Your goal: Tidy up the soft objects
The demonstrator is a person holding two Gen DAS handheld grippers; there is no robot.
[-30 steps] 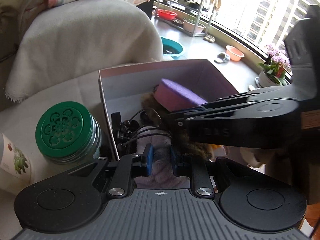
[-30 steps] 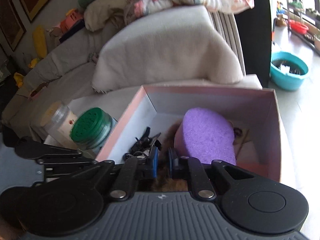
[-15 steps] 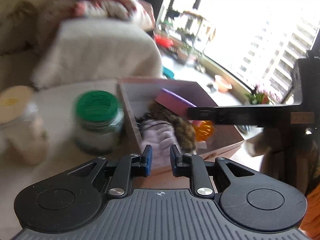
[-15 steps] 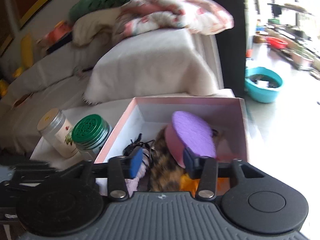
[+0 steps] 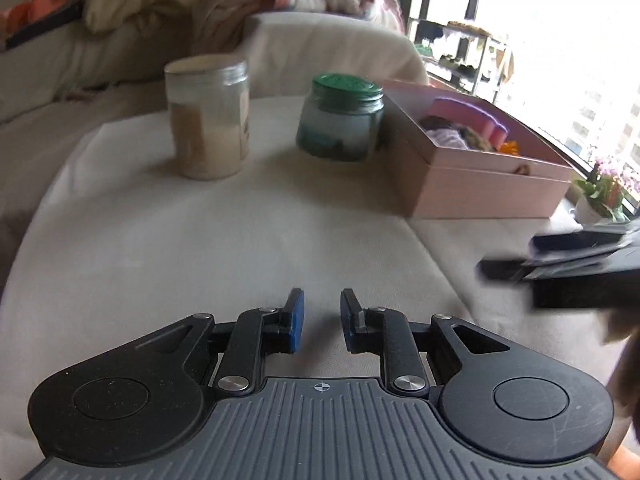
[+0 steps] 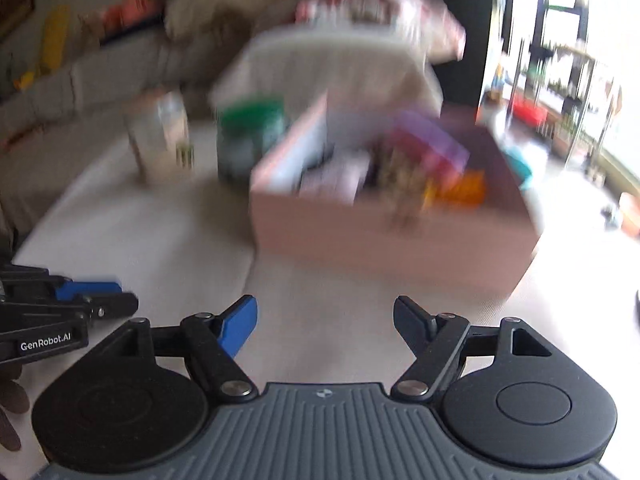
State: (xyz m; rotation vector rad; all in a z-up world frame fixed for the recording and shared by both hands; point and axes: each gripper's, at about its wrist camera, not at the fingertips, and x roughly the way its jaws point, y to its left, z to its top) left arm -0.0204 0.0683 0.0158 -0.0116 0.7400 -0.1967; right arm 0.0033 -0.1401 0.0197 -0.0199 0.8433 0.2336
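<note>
On cloth-covered table (image 5: 224, 240) before draped sofa (image 5: 328, 52), bright window at right: pink box (image 5: 480, 176) with purple sponge (image 5: 468, 114) and other soft items inside, beside green-lidded jar (image 5: 340, 120) and clear jar (image 5: 208, 120). Since a second ago, both pulled back out of box. Left hand-held gripper (image 5: 320, 320) slightly parted, empty; right hand-held gripper (image 6: 326, 324) spread wide, empty.

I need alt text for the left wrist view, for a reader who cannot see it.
The open, empty left gripper hovers over a cloth-covered table. Beyond stand a clear jar, a green-lidded jar and a pink box of soft items.
</note>
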